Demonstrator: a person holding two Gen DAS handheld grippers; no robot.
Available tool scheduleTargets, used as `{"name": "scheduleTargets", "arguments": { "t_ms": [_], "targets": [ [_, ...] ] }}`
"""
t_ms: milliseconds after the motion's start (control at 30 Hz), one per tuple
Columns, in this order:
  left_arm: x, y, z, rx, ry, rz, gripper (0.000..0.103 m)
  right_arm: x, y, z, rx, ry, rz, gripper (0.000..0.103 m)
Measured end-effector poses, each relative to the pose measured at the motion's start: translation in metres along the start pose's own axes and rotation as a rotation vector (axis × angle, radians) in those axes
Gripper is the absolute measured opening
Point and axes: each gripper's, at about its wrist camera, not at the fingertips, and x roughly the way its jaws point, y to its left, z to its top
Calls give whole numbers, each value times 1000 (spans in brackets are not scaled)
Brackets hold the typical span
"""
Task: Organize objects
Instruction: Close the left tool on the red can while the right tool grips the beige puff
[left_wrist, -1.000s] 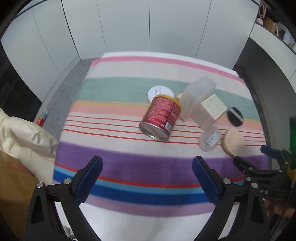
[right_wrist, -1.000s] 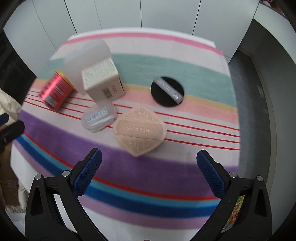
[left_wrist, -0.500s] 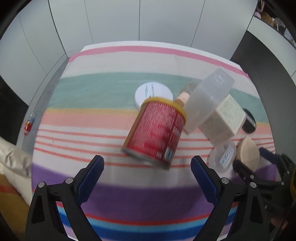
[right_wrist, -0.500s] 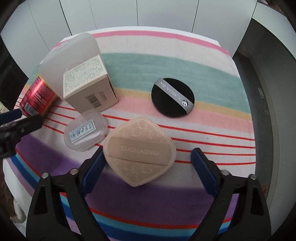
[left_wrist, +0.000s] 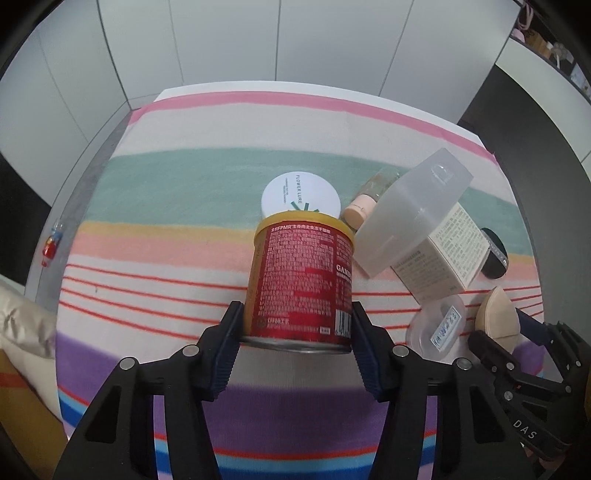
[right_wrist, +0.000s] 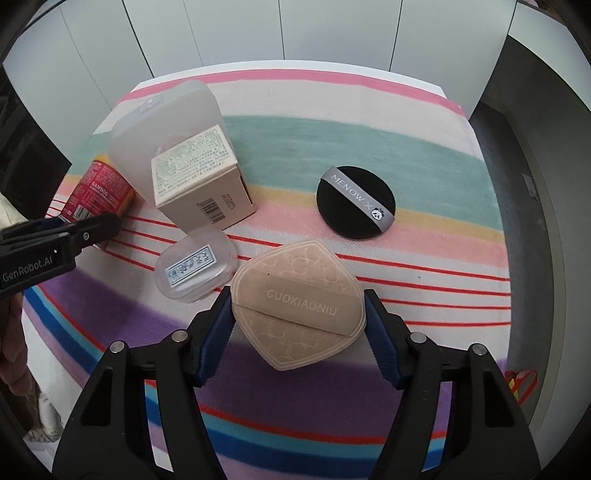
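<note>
Low in each wrist frame: the left tongs (left_wrist: 297, 343), just closing, clamp the red can (left_wrist: 301, 282), its axis running up-frame; the right tongs (right_wrist: 297, 326), also closing, pinch the beige puff (right_wrist: 297, 302) flat on the striped surface (right_wrist: 424, 144).

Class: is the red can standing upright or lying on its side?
On its side. The red can lies along the cloth, its metal end facing the left gripper.

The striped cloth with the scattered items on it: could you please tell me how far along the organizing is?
Nothing looks sorted yet. In hand: the left gripper, which has just been closing, clamps the red can; the right gripper, also closing, brackets the beige puff, its fingers at the edges. Left lying loose: black puff, carton, small clear case, white compact.
</note>
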Motion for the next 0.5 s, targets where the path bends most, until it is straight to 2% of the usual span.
{"name": "scheduleTargets", "arguments": {
  "t_ms": [233, 500],
  "targets": [
    [-25, -1, -11, -12, -20, 7, 56, -27, 2, 1, 1, 2, -7, 70],
    [-65, 6, -30, -51, -39, 39, 56, -72, 16, -1, -31, -41, 9, 70]
  ]
}}
